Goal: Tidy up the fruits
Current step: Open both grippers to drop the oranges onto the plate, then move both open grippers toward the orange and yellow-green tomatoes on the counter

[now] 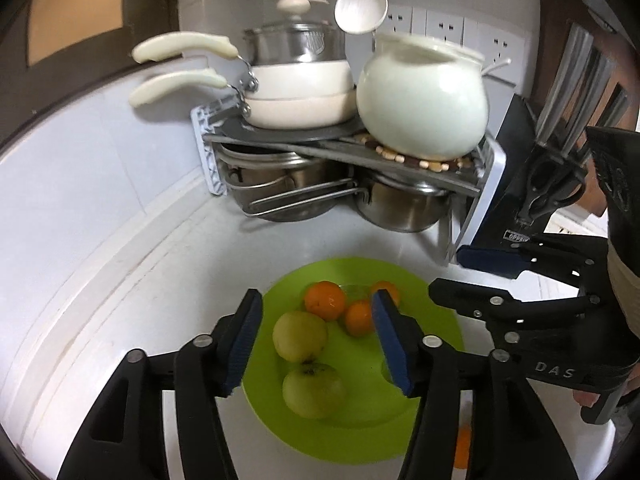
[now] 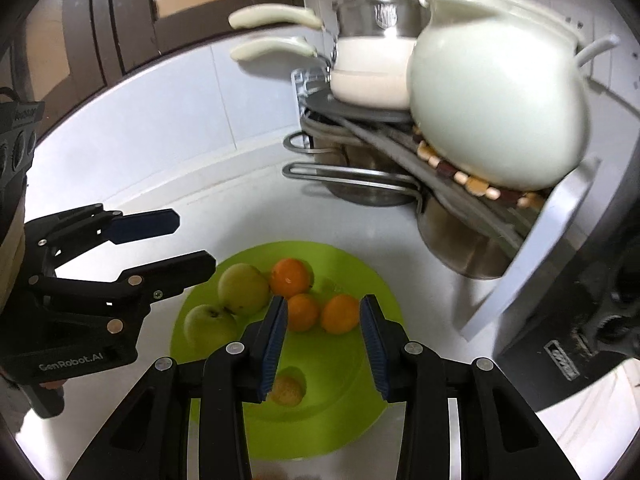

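Five fruits are being shown on the plate (image 1: 436,332), which is lying on the counter (image 1: 168,280) in front of the rack (image 1: 460,184): two apples and three oranges. The near apple (image 1: 314,390) is just beside the far apple (image 1: 300,335), and the big orange (image 1: 325,301) is sitting behind them with two smaller ones, (image 1: 359,317) and (image 1: 387,290), close by. A sixth fruit (image 2: 286,390), orange and blurred, is being seen low between the right fingers; whether it is lying on the plate cannot be told.

Both tongs are being held above the plate with nothing in them. The left tongs (image 1: 316,344) are standing apart, empty, over the apples. The right tongs (image 2: 324,348) are standing less wide, with no fruit touching the pads (image 2: 374,344).

The step in hand is judged to be a release that is being finished, with a fresh pick to follow. It is best done if each pair is being lifted straight clear, so no fruit is being nudged and set rolling. The kinds should be kept grouped, apples on one side, oranges on the other. Round fruit rolls easily on a shallow plate, so it should be set down gently against its neighbours. The two tongs are near one another and should be kept from clashing.
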Tool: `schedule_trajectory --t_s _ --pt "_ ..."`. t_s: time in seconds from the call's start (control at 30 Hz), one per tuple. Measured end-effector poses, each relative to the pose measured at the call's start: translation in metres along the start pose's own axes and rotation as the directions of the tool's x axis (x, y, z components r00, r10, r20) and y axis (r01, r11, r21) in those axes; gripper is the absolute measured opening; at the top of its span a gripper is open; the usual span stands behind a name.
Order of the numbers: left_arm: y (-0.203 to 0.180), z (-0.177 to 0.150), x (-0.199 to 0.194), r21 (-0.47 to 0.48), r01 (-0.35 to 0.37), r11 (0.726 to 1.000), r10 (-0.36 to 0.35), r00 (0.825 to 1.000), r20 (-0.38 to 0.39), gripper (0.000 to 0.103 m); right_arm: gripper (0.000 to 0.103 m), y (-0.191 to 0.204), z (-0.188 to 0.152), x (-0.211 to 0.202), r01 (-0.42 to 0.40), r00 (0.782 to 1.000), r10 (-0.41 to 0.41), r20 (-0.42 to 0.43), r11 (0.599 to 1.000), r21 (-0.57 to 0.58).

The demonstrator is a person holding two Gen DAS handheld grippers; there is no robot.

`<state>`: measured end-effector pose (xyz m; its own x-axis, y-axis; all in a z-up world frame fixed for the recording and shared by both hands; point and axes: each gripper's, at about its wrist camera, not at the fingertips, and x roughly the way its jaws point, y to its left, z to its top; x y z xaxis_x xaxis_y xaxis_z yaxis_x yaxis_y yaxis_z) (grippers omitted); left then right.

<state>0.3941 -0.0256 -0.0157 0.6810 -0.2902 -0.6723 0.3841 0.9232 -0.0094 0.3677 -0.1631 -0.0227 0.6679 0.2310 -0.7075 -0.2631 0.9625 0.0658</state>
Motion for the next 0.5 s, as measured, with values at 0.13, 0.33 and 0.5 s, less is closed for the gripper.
schedule_trajectory --t_s 0.13,0.33,0.5 --pt "-0.007 -0.005 -0.022 -0.003 -0.001 1.000 0.001 1.000 0.029 0.063 0.049 0.004 -0.002 -0.027 0.026 0.998 -0.026 0.055 1.000 0.006" --pt "-0.018 -0.014 -0.056 -0.007 -0.011 1.000 0.011 0.997 0.076 0.071 0.062 0.007 -0.014 -0.067 0.068 0.990 -0.070 0.123 0.997 0.022" --pt "-0.031 -0.027 -0.082 0.008 -0.022 1.000 0.021 0.994 0.108 0.076 0.063 0.007 -0.028 -0.091 0.083 0.987 -0.087 0.138 0.996 0.033"
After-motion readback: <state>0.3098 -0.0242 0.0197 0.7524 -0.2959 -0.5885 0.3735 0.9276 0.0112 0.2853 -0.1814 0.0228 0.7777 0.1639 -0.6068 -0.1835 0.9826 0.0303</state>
